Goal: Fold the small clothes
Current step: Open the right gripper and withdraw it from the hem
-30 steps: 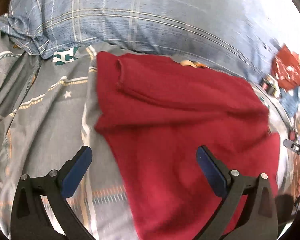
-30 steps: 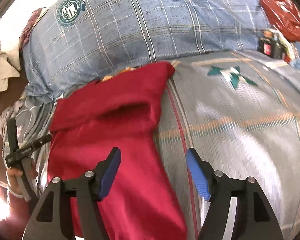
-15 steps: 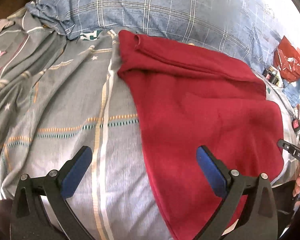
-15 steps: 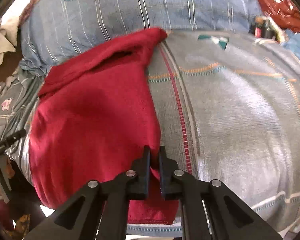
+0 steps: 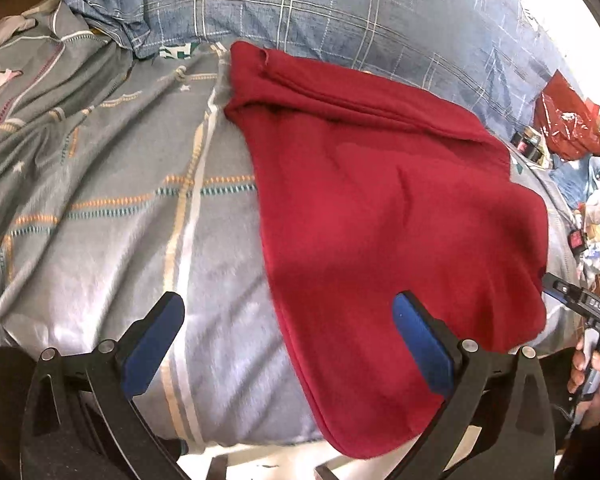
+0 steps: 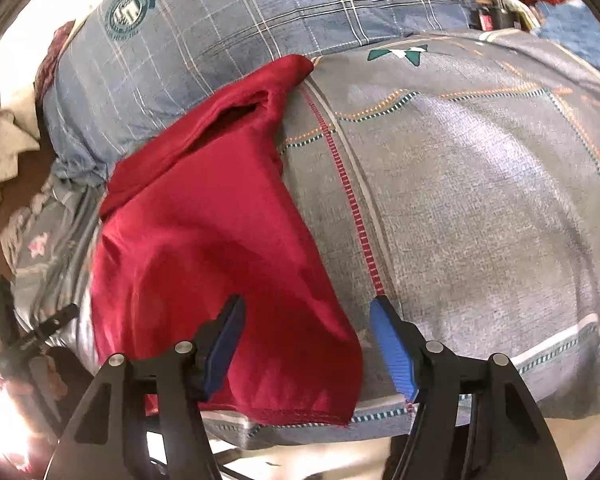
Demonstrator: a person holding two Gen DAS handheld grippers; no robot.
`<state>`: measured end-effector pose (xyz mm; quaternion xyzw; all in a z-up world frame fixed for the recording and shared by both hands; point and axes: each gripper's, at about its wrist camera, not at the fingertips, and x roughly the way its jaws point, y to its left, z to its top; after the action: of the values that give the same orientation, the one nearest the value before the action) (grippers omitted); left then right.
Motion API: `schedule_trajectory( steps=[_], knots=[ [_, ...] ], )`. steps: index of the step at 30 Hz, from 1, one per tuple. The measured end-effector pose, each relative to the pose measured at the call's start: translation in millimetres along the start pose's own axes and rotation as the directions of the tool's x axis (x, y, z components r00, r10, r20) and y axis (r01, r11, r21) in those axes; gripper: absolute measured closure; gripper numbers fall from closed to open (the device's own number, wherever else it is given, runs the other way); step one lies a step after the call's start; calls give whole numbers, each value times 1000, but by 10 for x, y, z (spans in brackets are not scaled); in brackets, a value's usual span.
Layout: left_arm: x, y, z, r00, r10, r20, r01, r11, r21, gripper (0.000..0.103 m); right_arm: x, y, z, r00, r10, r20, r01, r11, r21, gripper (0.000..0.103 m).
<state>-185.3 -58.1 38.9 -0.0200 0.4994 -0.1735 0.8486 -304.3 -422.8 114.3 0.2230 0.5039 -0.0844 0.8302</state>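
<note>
Over on the left, the grey sheet [image 5: 100,216] is lying rumpled across the bed, its orange and teal stitched lines running toward the middle. The left gripper [image 5: 288,320] is hovering above it with its jaws standing wide apart and nothing pinched between them; the left pad is hanging over bare sheet while the right pad is sitting over the near part of the red garment [image 5: 380,208]. That garment is spreading flat on the sheet, folded over along its far edge, with its near hem lying at the bed's front edge. Behind it the blue plaid pillow [image 5: 340,12] is lying across the head of the bed, the garment's far fold just touching it. Moving right, the right gripper [image 6: 306,344] is hanging over the garment's near right corner; its jaws have just been opening and are now spread, the hemmed corner lying loose below and between them, neither pad pressing on it. To its right the sheet is running on bare. At the far right edge there is clutter with something red and crinkly [image 5: 568,120], possibly a plastic bag, though it is too blurred to be sure
</note>
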Motion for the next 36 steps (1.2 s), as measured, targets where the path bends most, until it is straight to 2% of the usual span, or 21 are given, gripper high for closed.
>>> schedule_trajectory(
  steps=[20,22,27,36],
  knots=[
    [20,-42,-219,999,4,-33,-4,1000,-12,0,84,-24,-57,1000,2,-21,-1,1000,13,35],
    [9,-35,-254,999,-19,-47,18,1000,-22,0,92,-11,-55,1000,-1,-25,1,1000,8,35],
    [11,-9,-407,982,-150,-110,141,986,-90,0,112,5,-27,999,0,-35,0,1000,4,34],
    [80,-139,-681,964,-188,-187,174,981,-85,0,127,-37,30,999,17,-45,-17,1000,-7,33]
  ],
)
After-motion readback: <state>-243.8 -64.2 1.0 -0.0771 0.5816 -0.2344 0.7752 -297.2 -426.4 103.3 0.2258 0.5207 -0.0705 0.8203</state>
